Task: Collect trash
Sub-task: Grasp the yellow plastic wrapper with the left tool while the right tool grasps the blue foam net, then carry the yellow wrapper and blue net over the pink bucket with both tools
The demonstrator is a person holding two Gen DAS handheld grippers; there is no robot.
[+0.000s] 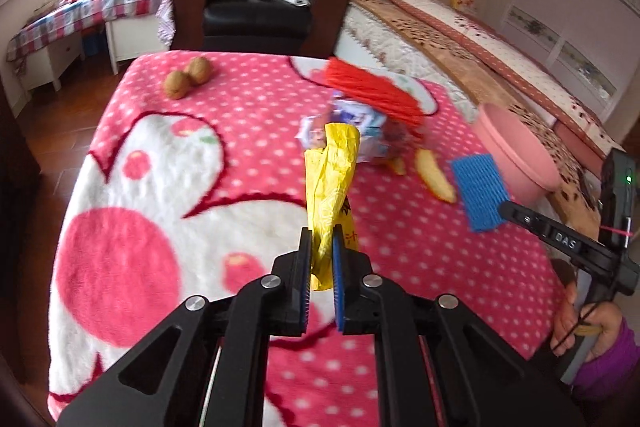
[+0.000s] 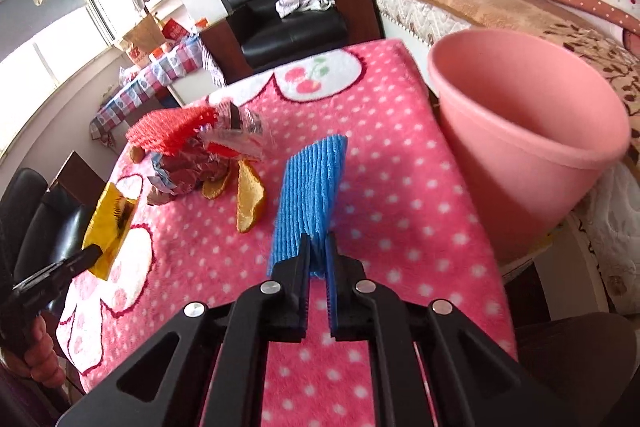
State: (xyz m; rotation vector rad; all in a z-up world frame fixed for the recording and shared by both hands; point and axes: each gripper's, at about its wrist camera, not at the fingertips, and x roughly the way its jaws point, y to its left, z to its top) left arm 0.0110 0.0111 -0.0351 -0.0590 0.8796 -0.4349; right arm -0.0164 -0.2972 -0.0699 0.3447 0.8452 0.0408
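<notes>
Left gripper [image 1: 322, 255] first: through its own camera I see its jaws clamped on a crumpled yellow plastic bag [image 1: 332, 183], which stands up between the pads and is lifted clear of the pink dotted blanket [image 1: 224, 163] covering the surface. Beyond it, toward the far edge, lies the remaining heap: a red foam net [image 1: 372, 93] on top of a crinkled wrapper [image 1: 352, 127], with banana peel [image 1: 434, 177] just beside them. Two walnuts [image 1: 186, 77] sit near the far left corner. At the right edge my right gripper [image 1: 505, 207] comes in holding a blue foam net [image 1: 478, 193], with the pink bin [image 1: 516, 151] just past that edge.

From the right wrist, my right gripper [image 2: 318, 247] is closed tight on the near end of the blue foam net [image 2: 310, 195], whose far end points toward the heap. The pink bin [image 2: 524, 131] stands just off the right edge of the surface, its mouth tilted toward me and, as far as I can see, empty. My left gripper [image 2: 90, 253] shows at the left edge with the yellow bag [image 2: 108, 227].

I judge both pickups done and the carry in hand. Next I need to swing each piece over the bin's mouth before letting go, right one first, since it is nearer.
</notes>
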